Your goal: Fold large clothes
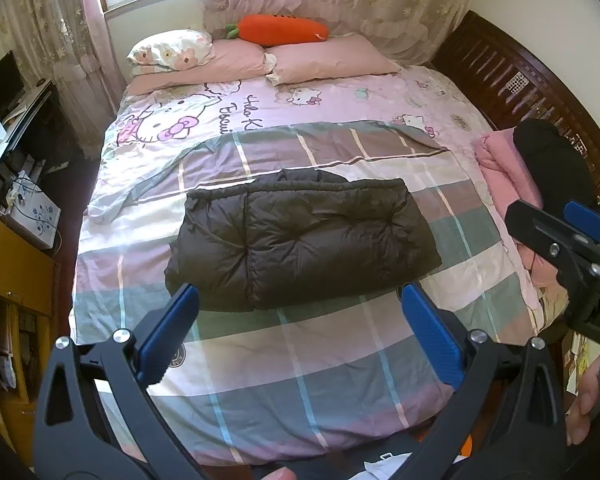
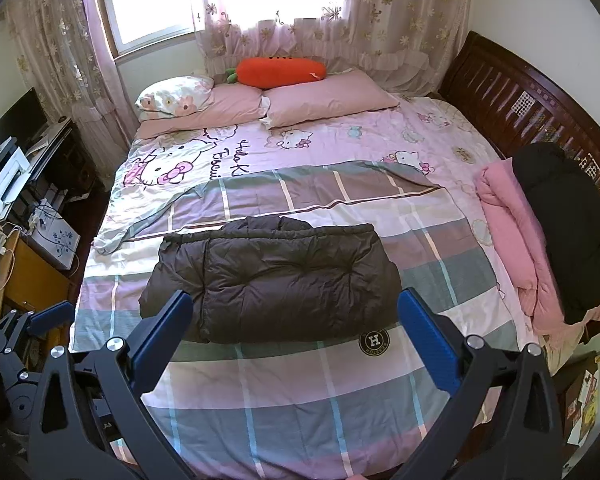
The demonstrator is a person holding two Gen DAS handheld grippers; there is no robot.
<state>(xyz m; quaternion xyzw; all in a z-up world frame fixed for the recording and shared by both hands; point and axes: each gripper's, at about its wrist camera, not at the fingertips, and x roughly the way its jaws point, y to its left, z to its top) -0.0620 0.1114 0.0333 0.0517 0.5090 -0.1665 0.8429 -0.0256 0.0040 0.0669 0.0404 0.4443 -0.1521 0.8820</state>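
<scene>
A dark brown padded jacket point(image 1: 300, 240) lies folded into a thick rectangle in the middle of the plaid sheet on the bed; it also shows in the right wrist view point(image 2: 276, 280). My left gripper point(image 1: 300, 300) is open and empty, held back above the near edge of the jacket. My right gripper point(image 2: 296, 304) is open and empty too, also short of the jacket's near edge. The right gripper shows at the right edge of the left wrist view point(image 1: 560, 232). The left gripper shows at the lower left of the right wrist view point(image 2: 32, 328).
A folded pink garment point(image 2: 512, 236) and a black garment point(image 2: 560, 224) lie stacked at the bed's right side by the wooden headboard point(image 2: 512, 92). Pillows point(image 2: 324, 96) and a carrot plush point(image 2: 280, 72) lie at the far end. A desk and cabinet point(image 2: 32, 272) stand left of the bed.
</scene>
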